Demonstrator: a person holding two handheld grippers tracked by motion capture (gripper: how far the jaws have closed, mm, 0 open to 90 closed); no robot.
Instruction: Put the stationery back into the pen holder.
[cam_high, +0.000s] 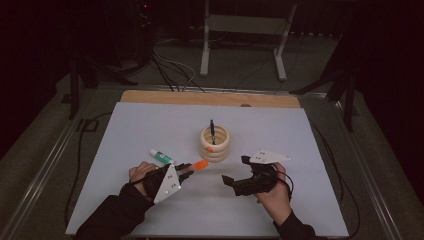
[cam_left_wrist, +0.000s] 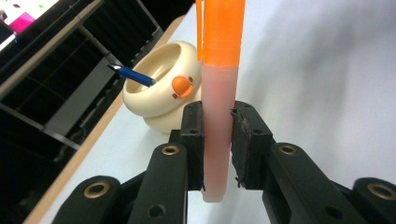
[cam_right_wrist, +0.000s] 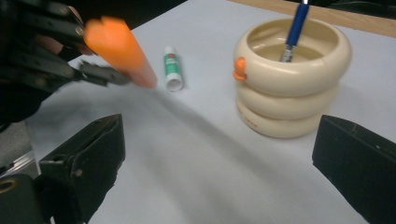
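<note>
Orange highlighter (cam_left_wrist: 219, 93), paler pink barrel. Cream ringed pen holder (cam_right_wrist: 292, 79), orange beak. Blue pen (cam_right_wrist: 295, 28). Green-and-white glue stick (cam_right_wrist: 172, 67). White table sheet (cam_high: 150, 125).

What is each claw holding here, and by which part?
The left claw is shut on the orange marker, gripping its pale barrel near the tail end. The right claw is open and holds nothing.

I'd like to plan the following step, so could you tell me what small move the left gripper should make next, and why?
Probably carry the orange marker up over the cream holder. The left gripper is shut on the marker, close beside the holder, whose open top has only a blue pen in it. The right gripper is open.
</note>
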